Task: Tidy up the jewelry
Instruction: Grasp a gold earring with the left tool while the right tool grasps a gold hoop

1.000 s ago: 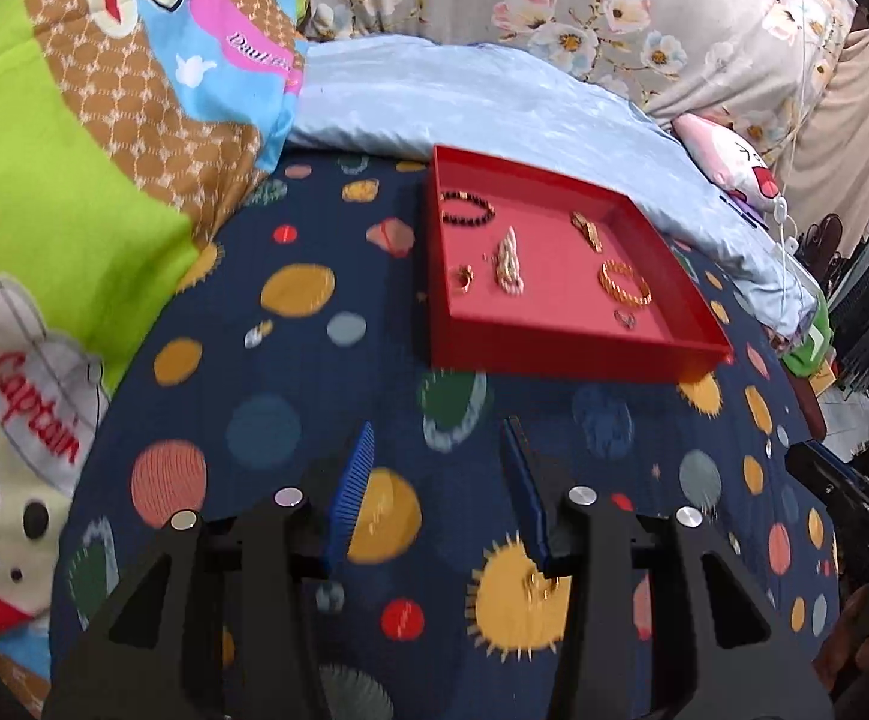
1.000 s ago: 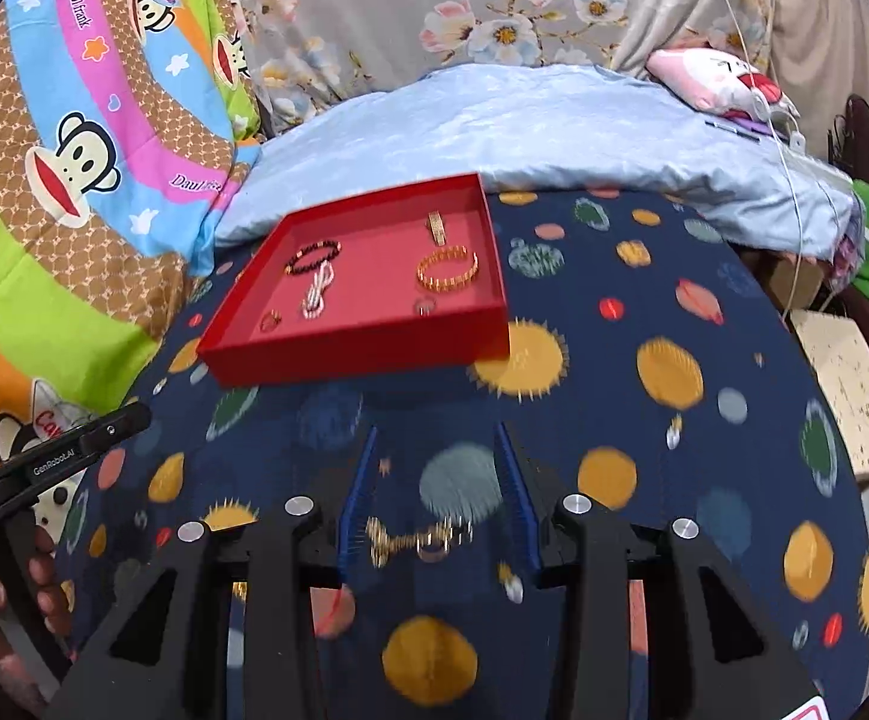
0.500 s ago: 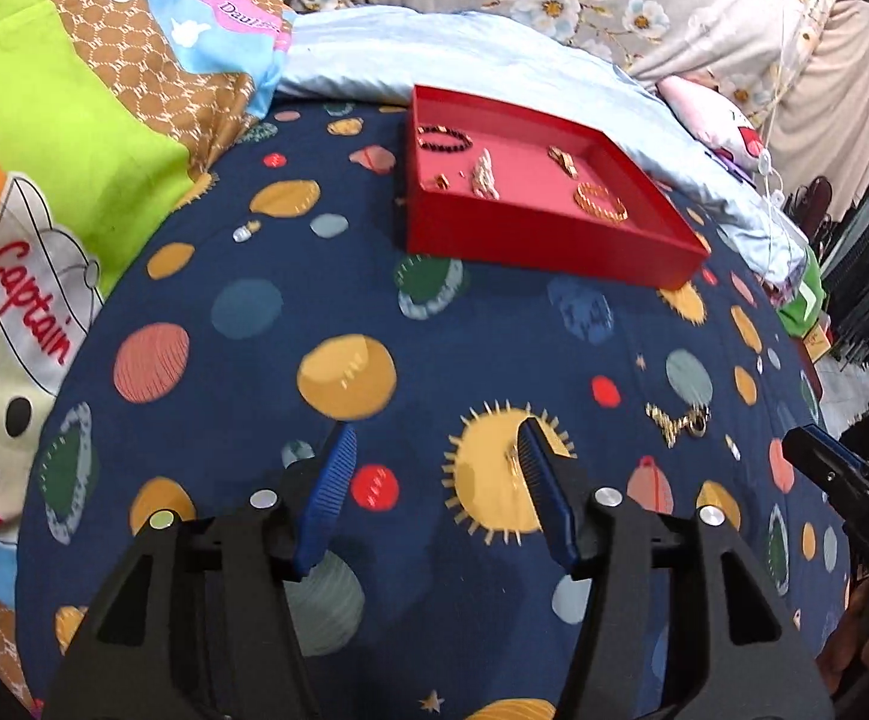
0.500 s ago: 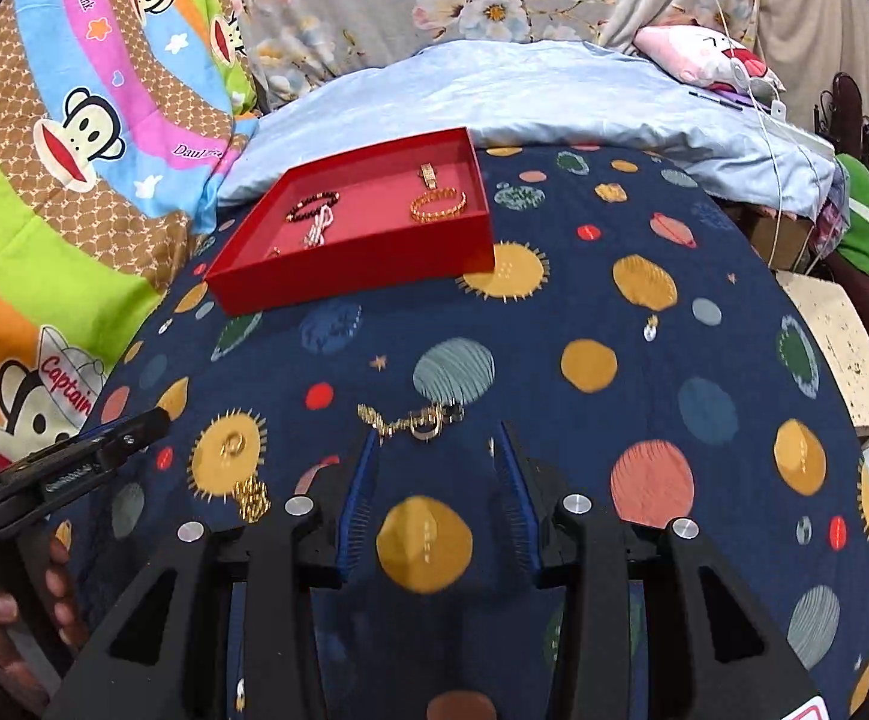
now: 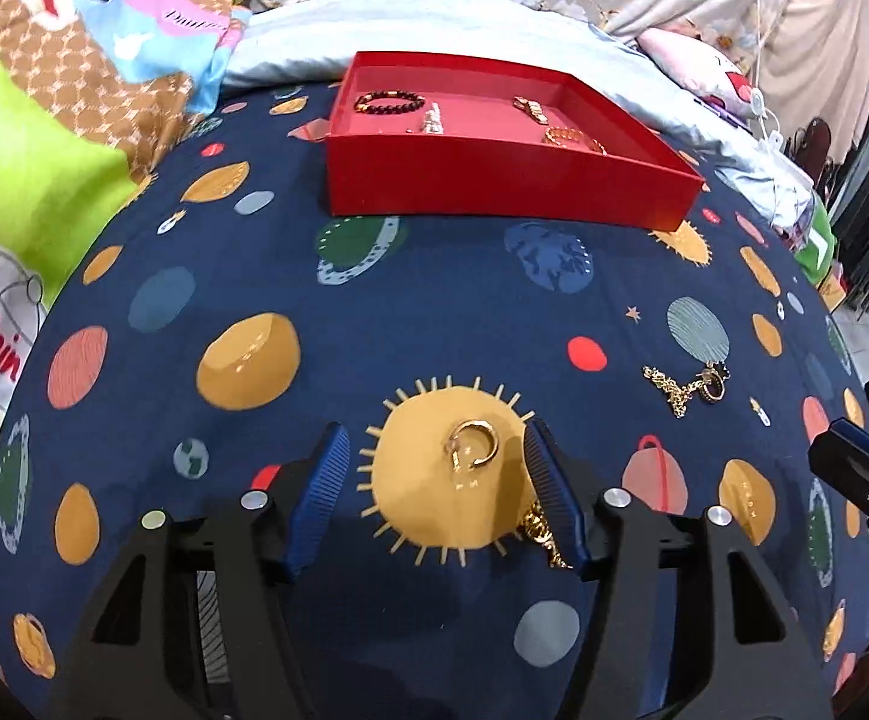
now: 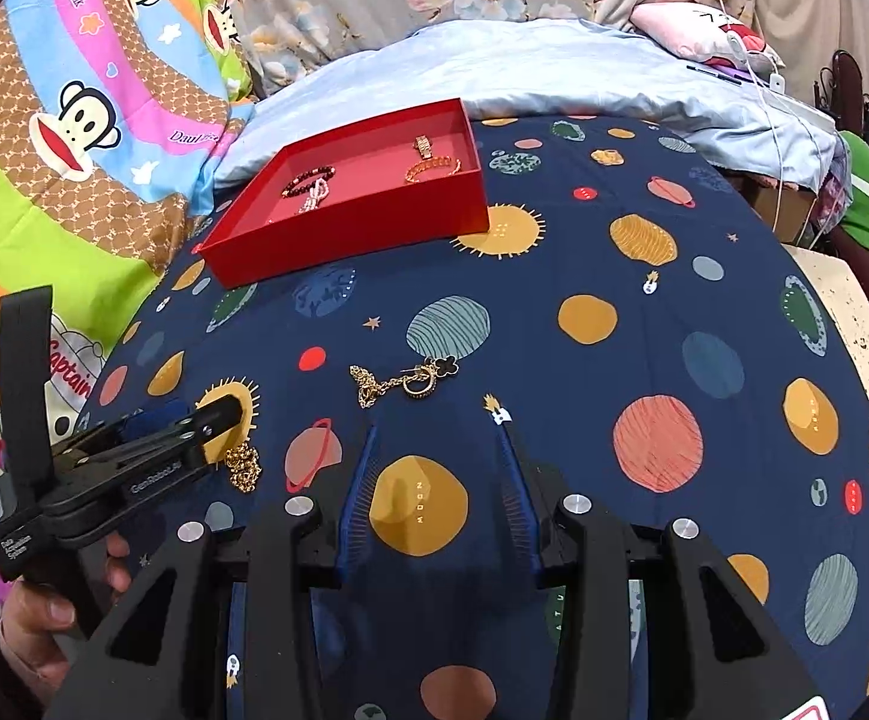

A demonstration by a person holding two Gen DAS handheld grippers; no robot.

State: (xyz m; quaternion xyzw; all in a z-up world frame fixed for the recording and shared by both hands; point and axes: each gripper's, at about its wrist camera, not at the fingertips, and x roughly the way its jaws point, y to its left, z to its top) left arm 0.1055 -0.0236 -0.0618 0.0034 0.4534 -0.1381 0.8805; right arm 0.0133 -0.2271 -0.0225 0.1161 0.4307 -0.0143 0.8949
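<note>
- On the bed's planet-print blanket (image 5: 152, 300), near its front edge, the left gripper (image 5: 434, 468) has been brought low and close since a second ago; its jaws are spread wide and nothing is held.
- A gold hoop earring (image 5: 473, 444) is now framed between those jaws, lying on a yellow sun print, with a gold chain (image 5: 545, 534) just beside the right-hand finger.
- The right gripper (image 6: 434, 456) has likewise been drawn back toward the front edge; its jaws are spread and empty, and a gold necklace with a ring (image 6: 401, 384) lies just ahead of them.
- The red tray (image 5: 494, 180) is now seen farther off, toward the far edge by the pale blue quilt (image 6: 524, 66), with bracelets (image 6: 431, 171) already inside.
- Judged from this, three pieces are still to be moved, and the earring seems the next pick; a low, careful closing is called for, since the hoop lies flat.
</note>
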